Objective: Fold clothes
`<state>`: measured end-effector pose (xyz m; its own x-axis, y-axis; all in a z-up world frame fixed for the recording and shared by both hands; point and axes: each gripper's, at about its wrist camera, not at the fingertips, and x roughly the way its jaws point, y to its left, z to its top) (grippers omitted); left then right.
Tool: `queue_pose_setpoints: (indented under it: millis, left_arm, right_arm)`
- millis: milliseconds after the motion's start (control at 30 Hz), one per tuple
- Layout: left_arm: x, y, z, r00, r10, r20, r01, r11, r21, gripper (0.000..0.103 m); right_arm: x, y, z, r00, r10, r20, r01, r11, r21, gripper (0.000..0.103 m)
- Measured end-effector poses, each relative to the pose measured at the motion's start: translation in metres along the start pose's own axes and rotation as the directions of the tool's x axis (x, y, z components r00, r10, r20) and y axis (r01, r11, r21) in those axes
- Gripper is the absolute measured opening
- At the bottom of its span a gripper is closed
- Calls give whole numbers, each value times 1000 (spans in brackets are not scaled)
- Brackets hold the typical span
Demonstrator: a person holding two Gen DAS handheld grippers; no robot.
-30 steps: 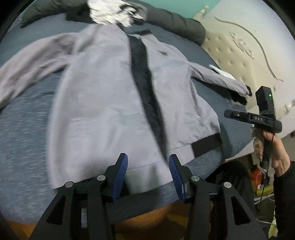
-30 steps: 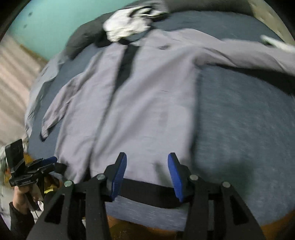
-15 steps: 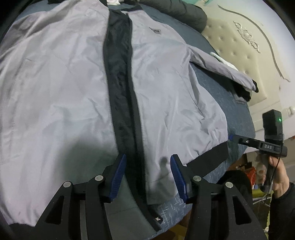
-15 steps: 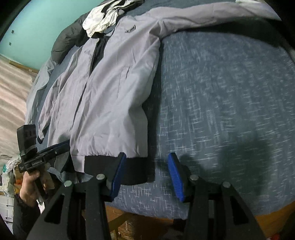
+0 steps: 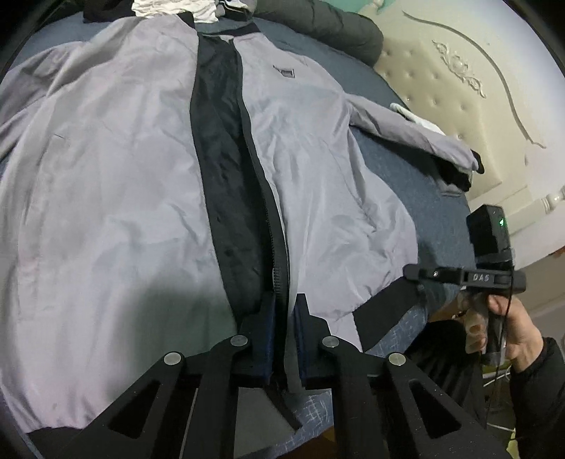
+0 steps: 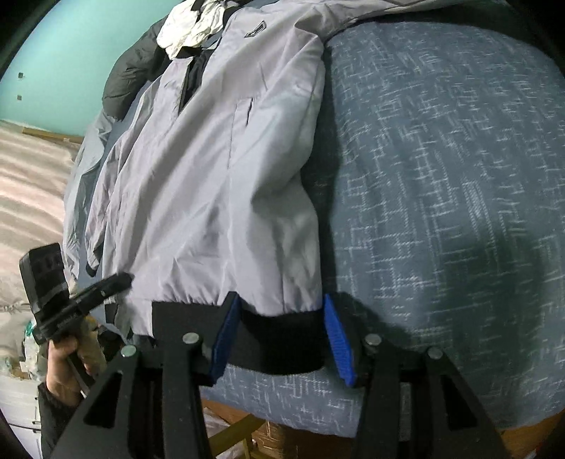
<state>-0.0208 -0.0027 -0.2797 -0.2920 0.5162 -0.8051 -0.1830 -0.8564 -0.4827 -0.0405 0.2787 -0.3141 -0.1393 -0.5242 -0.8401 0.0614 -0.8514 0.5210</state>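
Closing at bottom centre, left gripper (image 5: 285, 332) jaws nip zipper edge of grey jacket (image 5: 116, 197) | right gripper (image 6: 279, 339) at bottom centre, jaws about half apart, straddling black hem band (image 6: 282, 339), pads not pressing | jacket spread flat on blue bedspread (image 6: 441, 176), collar toward top of frame.

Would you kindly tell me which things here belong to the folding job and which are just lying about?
Part of the job:
- grey jacket, spread on the bed
- left gripper, closing on its zip edge
- right gripper, open at the black hem

Lying about:
- dark padded coat
- white garment
- white cloth
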Motion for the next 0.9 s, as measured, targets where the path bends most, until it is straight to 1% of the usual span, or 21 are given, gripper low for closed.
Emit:
queue_pose_setpoints:
  millis: [33,67,133,200,267,367,433,500,633,767,900]
  left_arm:
    - [2,-1,1,1000,4,-5,-4,1000,0,10]
    - [5,-1,1,1000,6,-11,-6,1000,-1,10]
    - [9,-2,1,1000,9,-23,-9,1000,-3,11]
    - [11,-3,0,999,20,-31,-20,1000,1,11]
    - [10,-6,-1,999,15,-30,-14,1000,7,10]
    - [7,-11,-2,999,20,-32,-19,1000,23,11]
    - [9,-14,-3,999,24,-45,-22,999,35,11]
    - [11,-14,-4,998,32,-59,-30,999,38,11]
    - [16,-9,-6,996,51,-76,-48,998,30,10]
    - [14,-4,-9,994,76,-74,-75,997,28,9]
    - [5,-1,-8,995,73,-64,-71,997,22,9]
  right_arm:
    - [1,2,-1,1000,-6,-2,6,1000,-12,48]
    - [2,3,-1,1000,-5,-2,5,1000,-24,45]
    - [2,4,-4,1000,-15,-5,15,999,-36,28]
    - [0,2,-8,1000,-10,-11,10,1000,-29,19]
    - [-7,3,-14,1000,-7,-11,7,999,-33,14]
    - [-20,0,-25,1000,24,3,-24,1000,-11,13]
    - [-20,-8,-31,999,37,-18,-36,999,32,14]
    - [-15,-16,-34,999,22,-45,-19,997,70,14]
    - [-13,-24,-36,998,20,-52,-13,991,134,15]
    - [-17,-19,-36,998,-45,-50,49,995,91,16]
    - [-20,-17,-36,995,-86,-49,89,995,51,16]
